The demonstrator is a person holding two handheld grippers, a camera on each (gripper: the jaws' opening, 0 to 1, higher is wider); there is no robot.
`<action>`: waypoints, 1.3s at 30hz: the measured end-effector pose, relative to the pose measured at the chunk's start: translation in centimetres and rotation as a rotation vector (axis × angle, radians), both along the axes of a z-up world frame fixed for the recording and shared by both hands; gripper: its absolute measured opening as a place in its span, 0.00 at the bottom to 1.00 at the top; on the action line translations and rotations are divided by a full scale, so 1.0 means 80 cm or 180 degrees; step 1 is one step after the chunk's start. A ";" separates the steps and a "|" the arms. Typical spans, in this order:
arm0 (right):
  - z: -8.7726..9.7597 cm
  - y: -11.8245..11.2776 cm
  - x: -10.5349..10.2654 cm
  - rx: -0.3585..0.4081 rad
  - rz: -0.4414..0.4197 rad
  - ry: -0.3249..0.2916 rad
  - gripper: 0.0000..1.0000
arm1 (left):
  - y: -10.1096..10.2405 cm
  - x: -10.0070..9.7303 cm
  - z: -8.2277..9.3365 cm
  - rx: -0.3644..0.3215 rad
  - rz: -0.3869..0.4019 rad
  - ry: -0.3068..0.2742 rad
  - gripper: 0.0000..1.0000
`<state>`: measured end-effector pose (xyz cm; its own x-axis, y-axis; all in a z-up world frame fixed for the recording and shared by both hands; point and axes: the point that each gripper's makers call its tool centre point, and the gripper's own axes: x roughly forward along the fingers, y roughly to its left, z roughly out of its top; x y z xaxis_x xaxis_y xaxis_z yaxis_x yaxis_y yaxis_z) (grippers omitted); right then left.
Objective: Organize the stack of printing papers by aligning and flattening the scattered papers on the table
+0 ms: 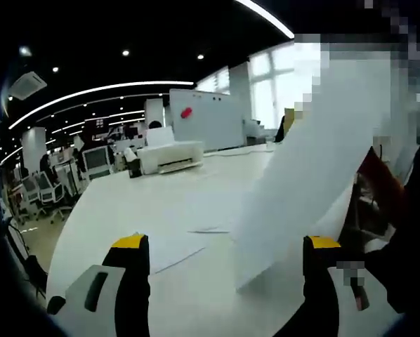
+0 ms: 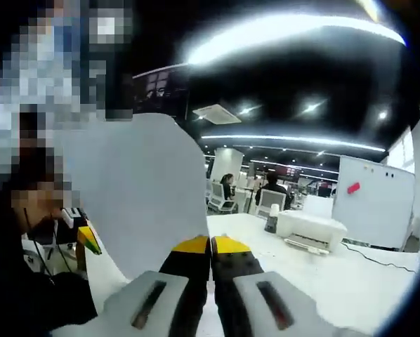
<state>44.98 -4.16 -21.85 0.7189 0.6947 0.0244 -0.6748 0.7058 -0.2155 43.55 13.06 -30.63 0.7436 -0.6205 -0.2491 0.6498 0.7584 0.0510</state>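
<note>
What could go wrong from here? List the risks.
1. The right gripper pinches the lifted sheet by one edge only; it could slip free or crease.
2. The sheet hangs in the air, bowed, so it may land skewed on the papers still flat on the table.
3. The left gripper stands open, steadying nothing below.

You're in a big open-plan office. Past your left fingers (image 1: 131,242) a long white surface (image 1: 140,203) carries a white printer (image 1: 169,156), with a whiteboard (image 1: 206,119) standing behind it. Off to their left sit rows of desks with monitors (image 1: 97,160) and office chairs (image 1: 45,189). Above your right fingers (image 2: 211,244): strip ceiling lights (image 2: 287,140), a ceiling air-con vent (image 2: 220,113), people seated at desks (image 2: 272,188).
</note>
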 end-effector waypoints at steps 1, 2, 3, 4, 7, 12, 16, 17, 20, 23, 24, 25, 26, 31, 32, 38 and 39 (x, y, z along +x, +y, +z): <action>0.002 0.002 -0.001 0.0020 0.0025 0.0005 0.00 | -0.001 0.000 0.000 0.0003 -0.0009 -0.0004 0.93; 0.003 0.004 -0.002 0.0029 0.0048 0.0016 0.00 | -0.002 0.000 0.000 0.0001 -0.0014 -0.0007 0.93; 0.004 0.006 -0.004 0.0041 0.0069 0.0018 0.00 | -0.003 0.000 0.001 -0.0004 -0.0022 -0.0009 0.92; 0.005 0.009 -0.005 0.0052 0.0090 0.0018 0.00 | -0.005 0.000 0.001 -0.0010 -0.0034 -0.0013 0.92; 0.006 0.016 -0.009 0.0069 0.0149 0.0029 0.00 | -0.008 0.000 0.001 -0.0018 -0.0063 -0.0022 0.92; 0.004 0.026 -0.012 0.0063 0.0220 0.0051 0.00 | -0.015 -0.001 0.004 -0.0031 -0.0129 -0.0080 0.90; 0.003 0.034 -0.015 0.0069 0.0282 0.0078 0.00 | -0.023 -0.004 0.010 -0.0118 -0.0216 -0.0096 0.89; 0.003 0.035 -0.016 0.0068 0.0293 0.0082 0.00 | -0.026 -0.006 0.012 -0.0180 -0.0262 -0.0084 0.89; 0.003 0.043 -0.018 0.0075 0.0382 0.0114 0.00 | -0.030 -0.008 0.023 -0.0401 -0.0335 -0.0077 0.88; 0.004 0.047 -0.021 0.0100 0.0437 0.0120 0.00 | -0.028 -0.006 0.024 -0.0385 -0.0295 -0.0117 0.87; 0.004 0.047 -0.022 0.0101 0.0440 0.0121 0.00 | -0.027 -0.005 0.023 -0.0369 -0.0280 -0.0128 0.86; 0.003 0.049 -0.023 0.0099 0.0463 0.0125 0.00 | -0.027 -0.004 0.023 -0.0358 -0.0269 -0.0133 0.86; 0.003 0.051 -0.024 0.0092 0.0481 0.0131 0.00 | -0.027 -0.004 0.023 -0.0356 -0.0269 -0.0138 0.85; 0.003 0.053 -0.026 0.0087 0.0516 0.0147 0.00 | -0.029 -0.005 0.028 -0.0412 -0.0283 -0.0168 0.85; 0.003 0.053 -0.025 0.0087 0.0513 0.0151 0.00 | -0.029 -0.005 0.029 -0.0417 -0.0285 -0.0173 0.85; -0.001 0.059 -0.028 0.0092 0.0566 0.0190 0.00 | -0.029 -0.003 0.033 -0.0410 -0.0284 -0.0216 0.85; -0.001 0.060 -0.029 0.0086 0.0577 0.0187 0.00 | -0.029 -0.003 0.035 -0.0416 -0.0279 -0.0225 0.85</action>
<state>42.68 0.60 -21.97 0.5827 0.8127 0.0065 -0.8024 0.5765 -0.1544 43.31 10.75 -27.86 0.6980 -0.7075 -0.1110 0.7122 0.7020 0.0035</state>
